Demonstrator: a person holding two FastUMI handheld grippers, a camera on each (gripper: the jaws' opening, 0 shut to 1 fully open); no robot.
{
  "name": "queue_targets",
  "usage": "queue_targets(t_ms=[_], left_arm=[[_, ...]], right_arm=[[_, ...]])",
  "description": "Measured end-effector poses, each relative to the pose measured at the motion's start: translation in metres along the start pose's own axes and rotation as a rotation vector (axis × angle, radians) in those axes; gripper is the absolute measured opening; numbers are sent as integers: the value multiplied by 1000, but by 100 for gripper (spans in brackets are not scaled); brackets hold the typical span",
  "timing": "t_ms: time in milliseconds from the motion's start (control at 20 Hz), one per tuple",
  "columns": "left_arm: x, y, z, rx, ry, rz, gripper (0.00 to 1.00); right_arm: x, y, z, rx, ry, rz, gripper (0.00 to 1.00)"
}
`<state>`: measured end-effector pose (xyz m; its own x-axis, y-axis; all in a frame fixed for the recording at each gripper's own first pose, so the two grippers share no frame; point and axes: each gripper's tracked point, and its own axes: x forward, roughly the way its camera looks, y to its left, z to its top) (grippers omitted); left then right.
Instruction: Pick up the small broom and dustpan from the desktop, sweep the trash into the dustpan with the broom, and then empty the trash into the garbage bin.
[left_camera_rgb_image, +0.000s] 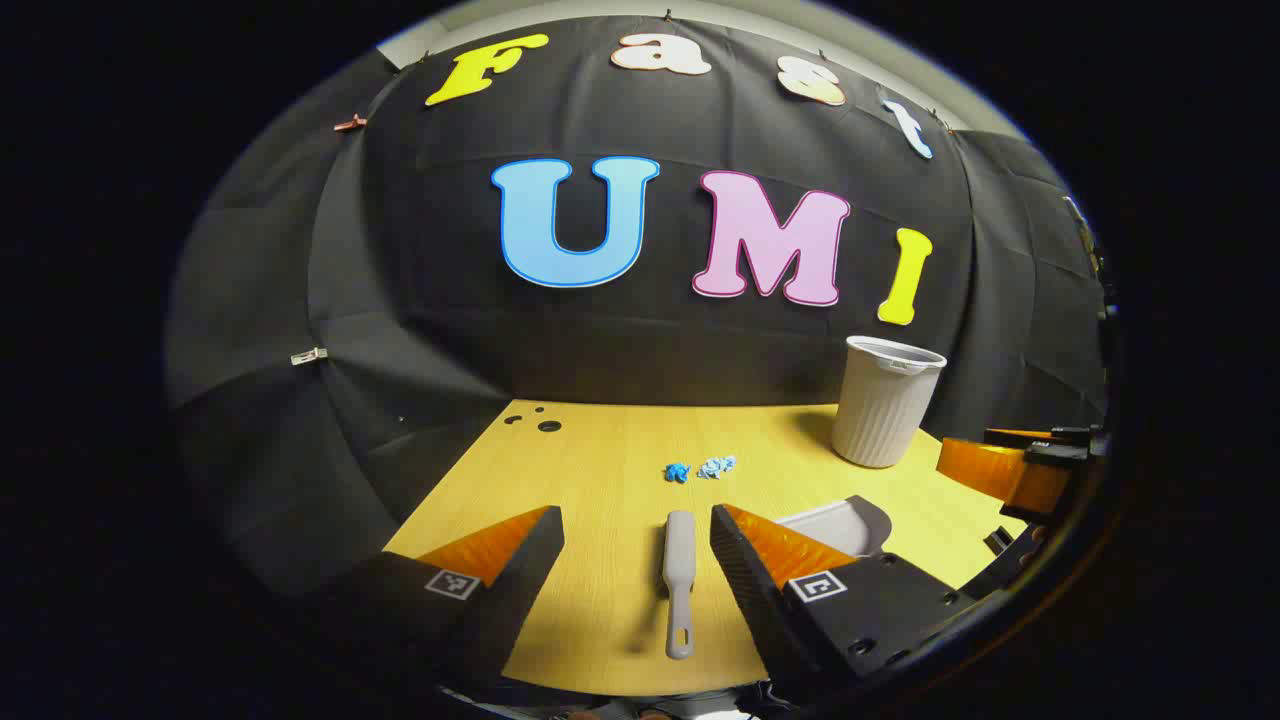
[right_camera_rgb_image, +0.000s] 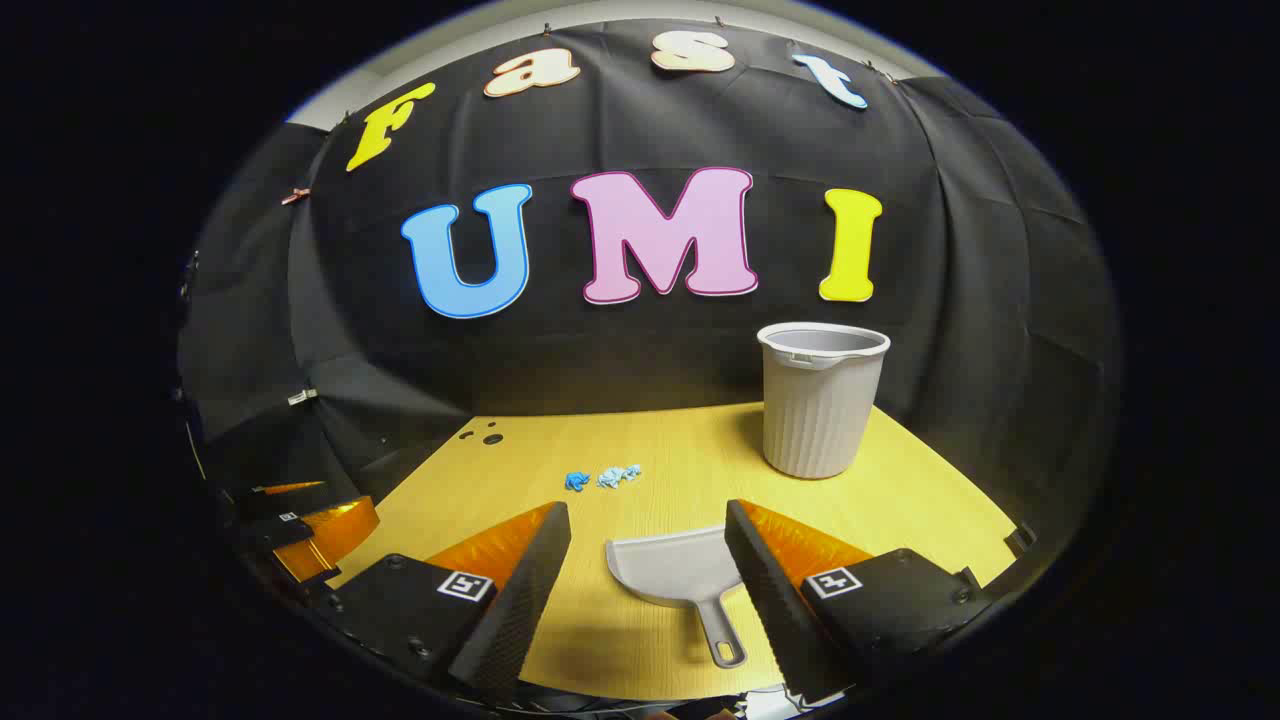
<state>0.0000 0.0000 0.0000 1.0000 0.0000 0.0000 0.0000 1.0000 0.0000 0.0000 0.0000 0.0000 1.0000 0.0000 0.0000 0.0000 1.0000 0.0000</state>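
Left tool (left_camera_rgb_image: 635, 545) stands wide, holding nothing, its two fingers set either side of the small broom (left_camera_rgb_image: 679, 570) without touching it. That broom is pale grey, flat on the desk (left_camera_rgb_image: 600, 440), with its bristle head toward the far wall and a slim handle ending in a hanging slot toward the camera. Right tool (right_camera_rgb_image: 648, 540) is likewise wide and holds nothing; in the right gripper view its fingers flank the dustpan (right_camera_rgb_image: 680, 572). This dustpan is pale grey plastic with a broad, shallow scoop whose open edge faces the wall, and a short handle with a hanging hole pointing back toward the camera. It lies flat on the yellow wood-grain desk, just beside the broom on the right.

Trash (right_camera_rgb_image: 603, 478) consists of small crumpled scraps, one darker blue and the others light blue, lying mid-desk beyond both implements. Garbage bin (right_camera_rgb_image: 822, 400), grey, ribbed and upright, stands at the far right of the desk near the wall.
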Motion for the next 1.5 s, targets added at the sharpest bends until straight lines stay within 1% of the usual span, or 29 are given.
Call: queue_targets(t_ms=[350, 450, 500, 800, 950, 1050, 1200, 1350, 1500], left_arm=[[6, -2, -7, -5, 36, -16, 96], [10, 2, -8, 10, 41, 10, 96], [11, 0, -10, 23, 48, 7, 96], [18, -6, -11, 30, 61, -19, 96], [25, -14, -14, 9, 94, -57, 96], [32, -20, -21, 1, 137, -85, 96], [47, -25, -44, -8, 237, -117, 96], [58, -27, -67, -15, 350, -122, 96], [72, -34, -99, -42, 475, -120, 95]], right_arm=[[4, -7, -5, 18, 20, -11, 99], [5, -8, -7, 19, 25, -13, 99], [6, -9, -6, 20, 27, -13, 99], [16, -16, -14, 11, 61, -20, 99], [23, -21, -16, -3, 73, -17, 99], [29, -24, -16, -7, 77, -18, 99], [35, -27, -21, -20, 103, -12, 99], [43, -34, -27, -32, 144, -8, 99], [51, -44, -32, -35, 195, -7, 99]])
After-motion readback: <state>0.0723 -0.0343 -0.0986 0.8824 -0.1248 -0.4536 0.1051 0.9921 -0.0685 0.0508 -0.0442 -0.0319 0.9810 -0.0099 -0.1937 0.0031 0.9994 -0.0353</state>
